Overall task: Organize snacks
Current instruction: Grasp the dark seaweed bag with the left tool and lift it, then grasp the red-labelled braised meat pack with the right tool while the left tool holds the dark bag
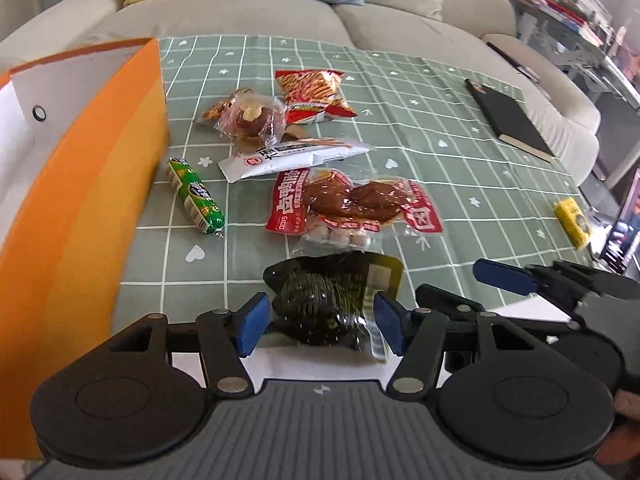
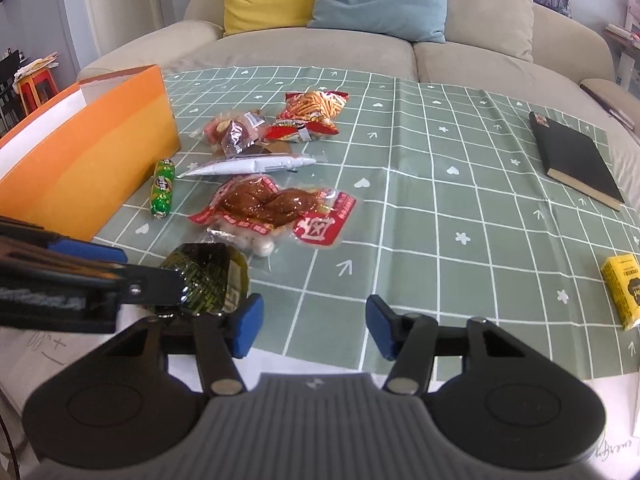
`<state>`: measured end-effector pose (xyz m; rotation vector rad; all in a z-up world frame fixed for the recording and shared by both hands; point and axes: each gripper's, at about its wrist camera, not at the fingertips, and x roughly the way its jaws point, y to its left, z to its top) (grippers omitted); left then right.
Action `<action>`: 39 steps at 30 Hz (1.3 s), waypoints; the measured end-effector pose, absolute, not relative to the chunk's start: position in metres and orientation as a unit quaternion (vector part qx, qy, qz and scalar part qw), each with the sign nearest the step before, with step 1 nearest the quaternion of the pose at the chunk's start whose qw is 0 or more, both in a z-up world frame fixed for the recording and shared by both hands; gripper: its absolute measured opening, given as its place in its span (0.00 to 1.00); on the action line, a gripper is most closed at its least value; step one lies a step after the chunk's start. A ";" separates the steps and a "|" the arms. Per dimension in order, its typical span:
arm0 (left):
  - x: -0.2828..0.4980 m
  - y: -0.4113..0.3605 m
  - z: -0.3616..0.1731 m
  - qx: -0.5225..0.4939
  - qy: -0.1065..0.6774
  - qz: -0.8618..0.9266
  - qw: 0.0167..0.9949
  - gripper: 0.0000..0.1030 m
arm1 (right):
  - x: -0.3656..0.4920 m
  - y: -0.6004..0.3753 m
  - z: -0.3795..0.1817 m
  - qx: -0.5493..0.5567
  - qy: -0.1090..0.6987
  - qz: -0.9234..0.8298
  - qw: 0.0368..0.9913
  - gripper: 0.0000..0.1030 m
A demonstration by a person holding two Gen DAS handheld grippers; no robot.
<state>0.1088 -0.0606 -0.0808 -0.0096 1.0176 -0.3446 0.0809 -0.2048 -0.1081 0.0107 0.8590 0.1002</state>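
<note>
A pile of snacks lies on the green checked cloth (image 1: 440, 184): a red chip bag (image 1: 314, 94), a clear-wrapped brown snack (image 1: 250, 118), a white packet (image 1: 288, 156), a green sausage stick (image 1: 195, 196), a red braised-meat pack (image 1: 352, 202) and a black packet (image 1: 332, 304). My left gripper (image 1: 320, 322) has its blue pads on either side of the black packet, close to or touching it. My right gripper (image 2: 314, 328) is open and empty over the cloth's near edge; the black packet (image 2: 208, 280) lies to its left. The orange bag (image 1: 80, 208) stands at the left.
A black notebook (image 2: 576, 160) lies at the right of the cloth, and a yellow box (image 2: 626, 288) near the right edge. A beige sofa (image 2: 320, 52) with yellow and blue cushions stands behind the table. The right gripper's finger (image 1: 504, 276) shows in the left wrist view.
</note>
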 end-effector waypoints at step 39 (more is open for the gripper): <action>0.130 -0.034 -0.048 0.028 0.442 -0.094 0.891 0.56 | 0.148 -0.167 -0.100 -0.135 0.361 0.174 0.906 0.74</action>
